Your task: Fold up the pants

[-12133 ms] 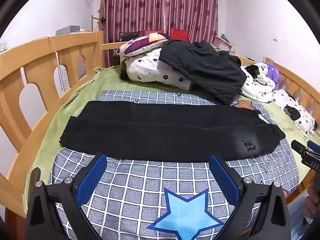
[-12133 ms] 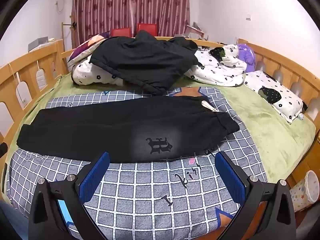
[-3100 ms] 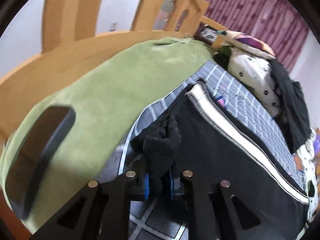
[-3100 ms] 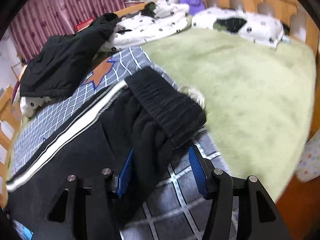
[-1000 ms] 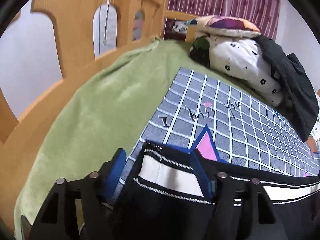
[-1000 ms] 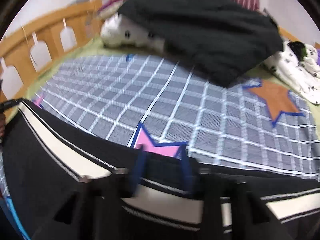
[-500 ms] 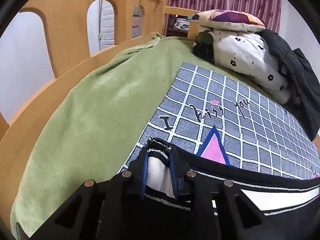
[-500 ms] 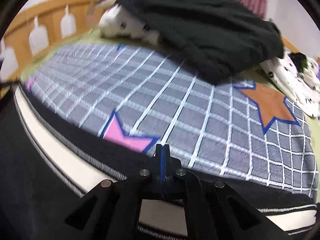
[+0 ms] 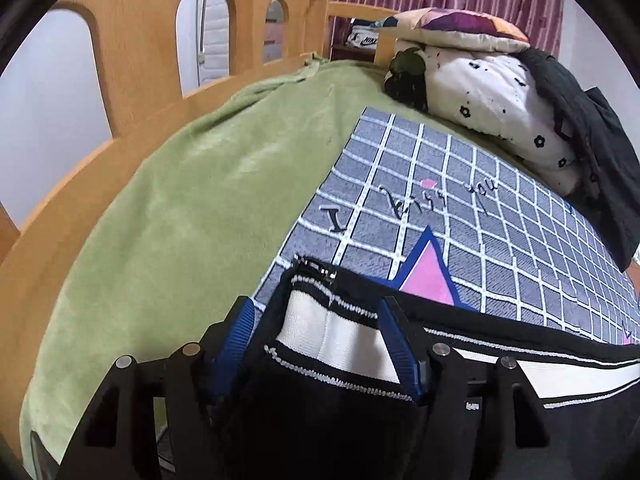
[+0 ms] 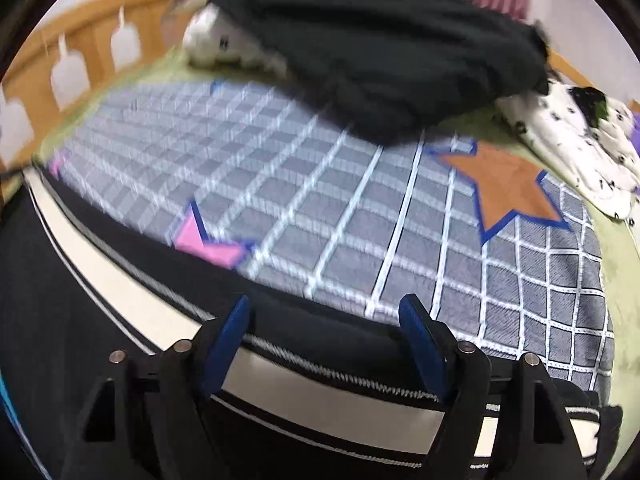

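The black pants (image 9: 328, 336) with a white side stripe lie flat on the grey checked blanket (image 9: 480, 208). My left gripper (image 9: 316, 308) stands over the leg's cuff end with its jaws opening. The cuff lies loose between the blue pads (image 9: 236, 336). In the right wrist view the pants (image 10: 120, 288) run along the bottom of the picture. My right gripper (image 10: 325, 304) is above their far black edge, its jaws also opening. The fabric lies between its pads (image 10: 420, 340) without being pinched. That view is blurred by motion.
A green blanket (image 9: 180, 220) covers the bed to the left, up to the wooden rail (image 9: 140, 60). Dotted pillows (image 9: 480, 92) and a black jacket (image 10: 380, 40) are piled at the far end. An orange star (image 10: 508, 188) marks the checked blanket (image 10: 320, 200).
Half a second ago both grippers were shut on the pants' far edge. Both have now let go and opened, and the fabric rests on the blanket. The right gripper has shifted sideways.
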{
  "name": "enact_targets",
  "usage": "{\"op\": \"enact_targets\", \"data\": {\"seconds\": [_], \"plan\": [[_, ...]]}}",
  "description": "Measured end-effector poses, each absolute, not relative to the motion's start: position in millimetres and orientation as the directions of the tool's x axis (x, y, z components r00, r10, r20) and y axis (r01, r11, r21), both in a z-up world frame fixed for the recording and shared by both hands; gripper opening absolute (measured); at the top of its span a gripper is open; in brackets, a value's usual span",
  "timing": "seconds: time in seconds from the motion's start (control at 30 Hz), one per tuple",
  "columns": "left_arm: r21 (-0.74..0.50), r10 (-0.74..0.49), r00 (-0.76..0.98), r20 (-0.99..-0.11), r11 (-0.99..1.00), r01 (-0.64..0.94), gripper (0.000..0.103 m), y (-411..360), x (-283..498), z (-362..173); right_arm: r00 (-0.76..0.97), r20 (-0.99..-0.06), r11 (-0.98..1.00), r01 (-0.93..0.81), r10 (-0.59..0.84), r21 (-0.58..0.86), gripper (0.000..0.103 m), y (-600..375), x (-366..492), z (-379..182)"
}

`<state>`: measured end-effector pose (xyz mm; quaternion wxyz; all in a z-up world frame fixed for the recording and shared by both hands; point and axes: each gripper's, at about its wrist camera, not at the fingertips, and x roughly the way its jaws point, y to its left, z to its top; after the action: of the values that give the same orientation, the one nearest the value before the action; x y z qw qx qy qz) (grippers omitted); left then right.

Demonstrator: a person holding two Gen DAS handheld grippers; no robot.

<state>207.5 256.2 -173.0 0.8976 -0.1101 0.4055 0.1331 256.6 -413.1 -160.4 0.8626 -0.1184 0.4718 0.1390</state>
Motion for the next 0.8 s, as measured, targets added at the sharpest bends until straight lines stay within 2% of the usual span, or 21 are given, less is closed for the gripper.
{"op": "enact_targets", "data": {"seconds": [0.03, 0.07, 0.1, 0.13, 0.27, 0.37, 0.5, 0.57, 0.67, 0.73, 0.8], "plan": [[-0.095, 0.148, 0.631, -0.762, 0.938, -0.334, 0.062, 257, 208, -174, 0.483, -0.868, 0.926, -0.370, 0.119, -0.079, 0.052, -413, 256, -171], [-0.099, 0.146, 0.631, -0.762, 0.937, -0.336, 0.062, 257, 207, -174, 0.489, -0.868, 0.915, -0.383, 0.083, -0.129, 0.020, -408, 255, -178], [-0.105, 0.144, 0.637, -0.757, 0.936, -0.336, 0.062, 258, 204, -172, 0.507, -0.860, 0.903, -0.395, 0.062, -0.167, 0.001, -405, 251, -178], [-0.109, 0.144, 0.645, -0.751, 0.936, -0.336, 0.062, 259, 202, -170, 0.480, -0.873, 0.895, -0.420, 0.081, -0.148, 0.002, -404, 251, -175], [-0.133, 0.138, 0.665, -0.734, 0.931, -0.340, 0.062, 261, 202, -167, 0.558, -0.817, 0.931, -0.357, 0.146, -0.078, 0.002, -419, 251, -153], [-0.104, 0.159, 0.632, -0.758, 0.928, -0.358, 0.062, 258, 212, -177, 0.559, -0.824, 0.934, -0.337, 0.093, -0.122, 0.002, -412, 256, -182], [-0.104, 0.158, 0.633, -0.758, 0.928, -0.357, 0.062, 256, 207, -173, 0.599, -0.797, 0.972, -0.227, 0.084, -0.067, 0.001, -421, 262, -179], [-0.088, 0.171, 0.661, -0.730, 0.937, -0.339, 0.062, 252, 198, -162, 0.581, -0.811, 0.972, -0.221, 0.062, -0.084, 0.011, -424, 261, -171], [-0.115, 0.129, 0.704, -0.698, 0.951, -0.289, 0.062, 248, 189, -151, 0.687, -0.725, 0.985, -0.148, 0.040, -0.086, 0.025, -444, 238, -144], [-0.149, 0.075, 0.700, -0.710, 0.956, -0.254, 0.062, 245, 196, -154, 0.715, -0.697, 0.994, -0.104, 0.050, -0.036, 0.026, -457, 226, -139], [-0.116, 0.108, 0.665, -0.739, 0.952, -0.284, 0.062, 244, 211, -171, 0.674, -0.738, 0.998, -0.067, 0.030, -0.021, 0.026, -467, 229, -154]]}}
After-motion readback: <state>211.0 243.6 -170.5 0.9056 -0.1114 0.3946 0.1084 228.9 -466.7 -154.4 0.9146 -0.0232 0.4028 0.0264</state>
